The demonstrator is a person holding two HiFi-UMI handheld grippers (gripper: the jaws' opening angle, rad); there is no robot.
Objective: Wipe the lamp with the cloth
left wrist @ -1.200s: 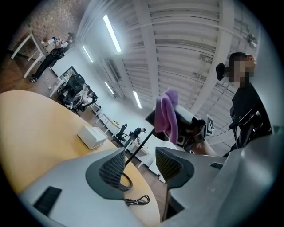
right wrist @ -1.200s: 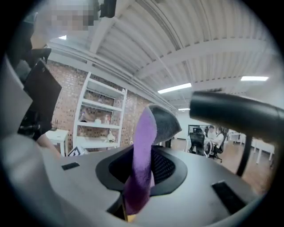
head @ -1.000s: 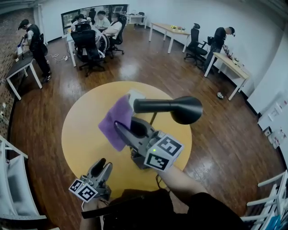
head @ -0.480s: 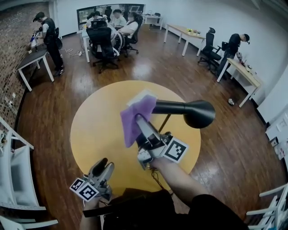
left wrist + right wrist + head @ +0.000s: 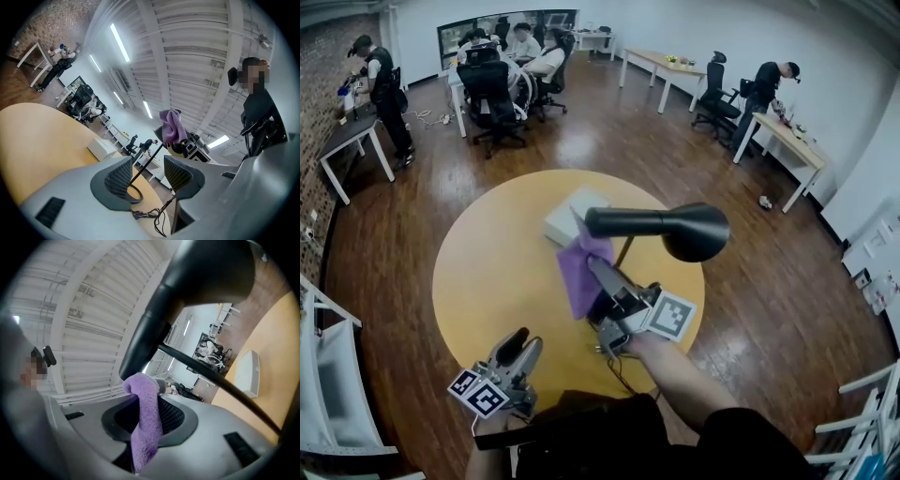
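Purple cloth (image 5: 579,279) pinched in right gripper (image 5: 598,274), jaws nearly closed; cloth top meets black lamp (image 5: 661,225) neck. Left gripper (image 5: 521,341) jaws apart, empty.

Floor (image 5: 750,281): dark polished wood boards. Left wall (image 5: 311,112): exposed brick. Remaining walls (image 5: 834,56): white. Round yellow counter (image 5: 478,272) at centre. White desks (image 5: 783,141) and black office chairs (image 5: 492,94) along the perimeter. Ceiling strip lights (image 5: 121,42) lit.
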